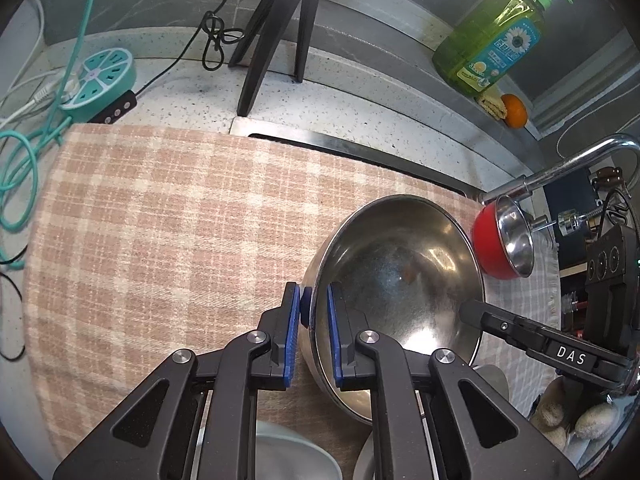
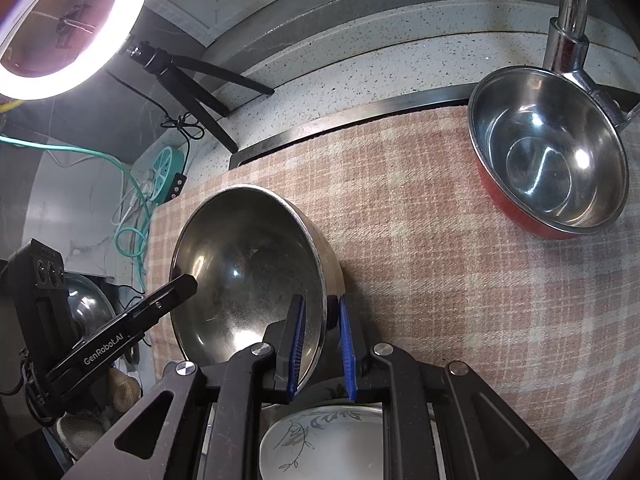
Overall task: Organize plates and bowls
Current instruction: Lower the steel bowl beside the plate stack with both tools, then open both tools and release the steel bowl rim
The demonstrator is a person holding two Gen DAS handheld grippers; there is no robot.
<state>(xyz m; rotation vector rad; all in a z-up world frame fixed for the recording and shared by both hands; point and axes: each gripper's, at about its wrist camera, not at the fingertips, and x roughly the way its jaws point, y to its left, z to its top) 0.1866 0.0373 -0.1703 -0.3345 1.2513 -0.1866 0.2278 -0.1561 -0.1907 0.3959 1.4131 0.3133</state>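
Both grippers, left (image 1: 314, 312) and right (image 2: 322, 320), jaws clamped on opposite rims of large round steel bowl (image 1: 400, 280) over pink checked cloth (image 1: 160, 220) on table.

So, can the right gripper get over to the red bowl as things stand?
Probably not yet: the right gripper is shut on the rim of the big steel bowl. Once released, bare checked cloth lies between it and the red bowl.

Left gripper (image 1: 314, 312) and right gripper (image 2: 322, 322) angled down, fingers nearly closed.
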